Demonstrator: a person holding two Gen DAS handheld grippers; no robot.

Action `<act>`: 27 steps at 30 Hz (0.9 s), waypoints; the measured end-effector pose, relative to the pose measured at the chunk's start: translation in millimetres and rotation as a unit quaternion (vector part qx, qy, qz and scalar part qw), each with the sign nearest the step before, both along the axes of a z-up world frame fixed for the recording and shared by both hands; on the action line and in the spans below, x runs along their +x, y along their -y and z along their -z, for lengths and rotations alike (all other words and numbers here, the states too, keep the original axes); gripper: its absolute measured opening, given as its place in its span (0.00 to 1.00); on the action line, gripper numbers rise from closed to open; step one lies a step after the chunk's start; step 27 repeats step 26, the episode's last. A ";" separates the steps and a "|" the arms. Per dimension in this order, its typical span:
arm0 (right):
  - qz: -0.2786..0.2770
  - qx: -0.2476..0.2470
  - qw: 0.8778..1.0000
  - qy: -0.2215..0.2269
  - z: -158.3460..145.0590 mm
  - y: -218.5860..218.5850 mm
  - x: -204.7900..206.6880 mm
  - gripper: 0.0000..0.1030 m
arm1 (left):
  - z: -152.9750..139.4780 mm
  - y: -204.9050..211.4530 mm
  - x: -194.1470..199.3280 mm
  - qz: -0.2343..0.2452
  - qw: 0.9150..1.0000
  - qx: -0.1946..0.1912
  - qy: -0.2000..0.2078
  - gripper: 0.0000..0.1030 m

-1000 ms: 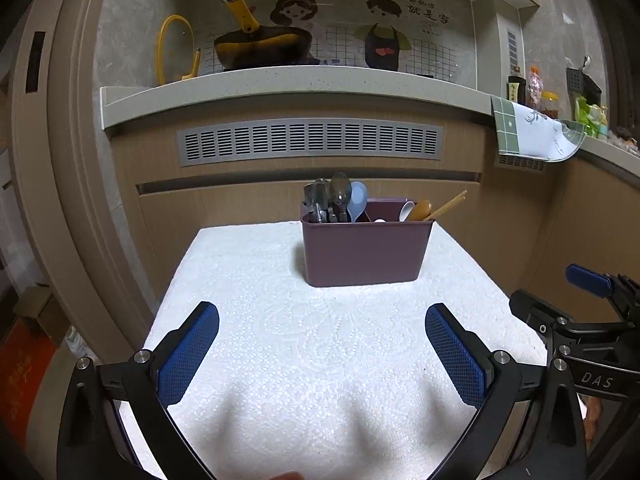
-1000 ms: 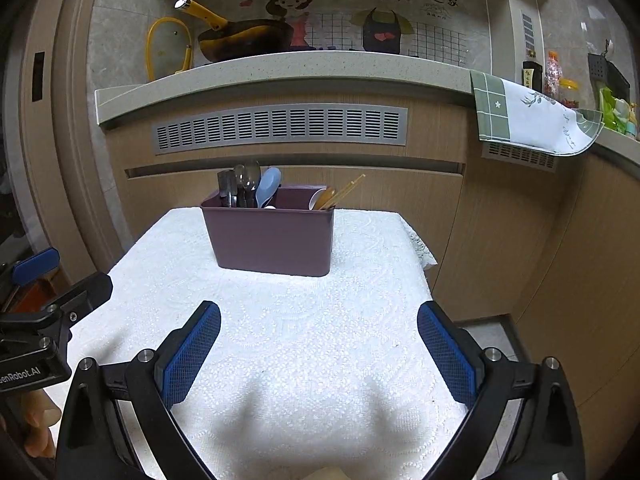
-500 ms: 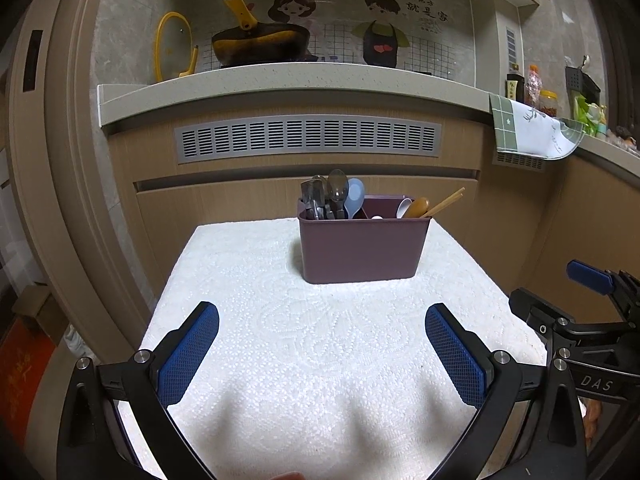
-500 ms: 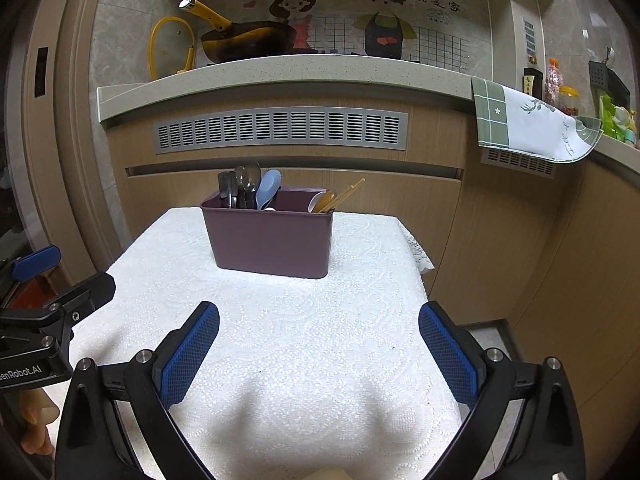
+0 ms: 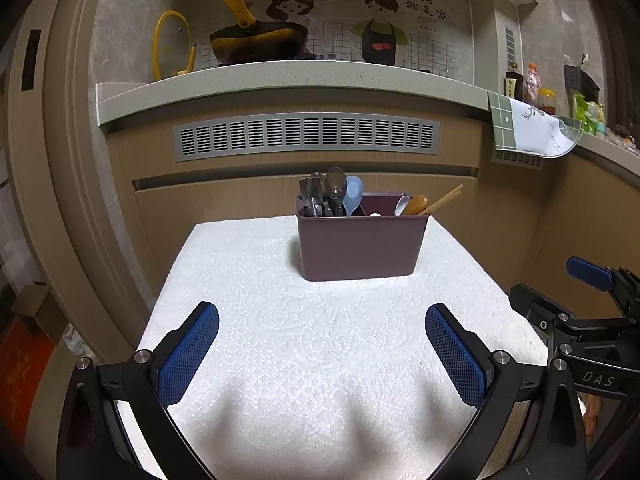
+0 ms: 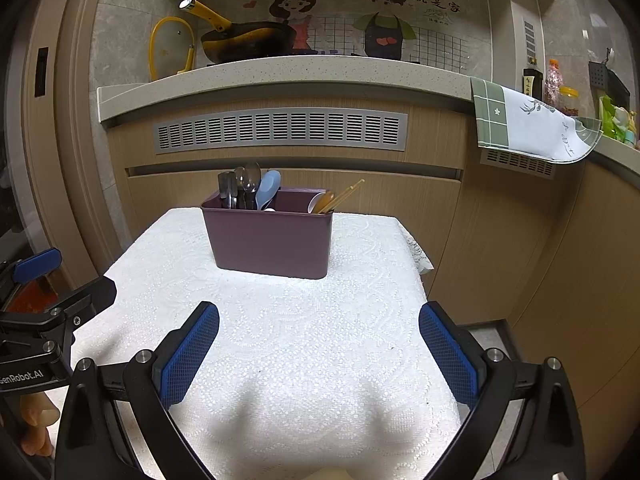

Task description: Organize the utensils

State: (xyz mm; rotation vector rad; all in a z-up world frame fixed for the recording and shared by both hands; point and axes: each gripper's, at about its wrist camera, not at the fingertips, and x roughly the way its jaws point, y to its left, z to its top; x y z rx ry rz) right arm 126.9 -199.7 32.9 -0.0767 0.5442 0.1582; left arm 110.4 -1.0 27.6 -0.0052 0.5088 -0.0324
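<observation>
A purple utensil holder (image 5: 360,246) stands on the white-clothed table (image 5: 320,360); it also shows in the right wrist view (image 6: 270,240). Its left compartment holds metal utensils (image 5: 320,196) and a light blue spoon (image 5: 354,192). Its right compartment holds a white spoon, a wooden spoon (image 5: 414,205) and chopsticks (image 5: 444,199). My left gripper (image 5: 322,352) is open and empty above the near part of the table. My right gripper (image 6: 319,354) is open and empty too, beside the left one.
A kitchen counter (image 5: 288,76) with a yellow-handled pan (image 5: 256,38) runs behind the table. A green and white towel (image 6: 528,124) hangs off the counter at right. Wooden cabinets stand behind and to the right of the table.
Both grippers have tilted slightly, so the holder sits a little lower in the views. Both stay open and empty.
</observation>
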 end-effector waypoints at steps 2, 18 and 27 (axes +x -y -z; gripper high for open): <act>0.000 0.000 1.000 0.000 -0.7 0.8 -0.2 0.97 | 0.1 -0.3 0.4 0.001 1.000 -0.001 -0.001 0.99; -0.003 0.003 1.000 -0.003 -0.4 0.1 0.2 0.98 | 3.4 -0.9 -1.7 -0.012 1.000 0.001 -0.008 0.99; -0.002 0.001 1.000 0.000 -0.7 -0.6 -1.2 0.98 | 6.0 -3.9 -1.1 -0.013 1.000 -0.001 -0.012 0.99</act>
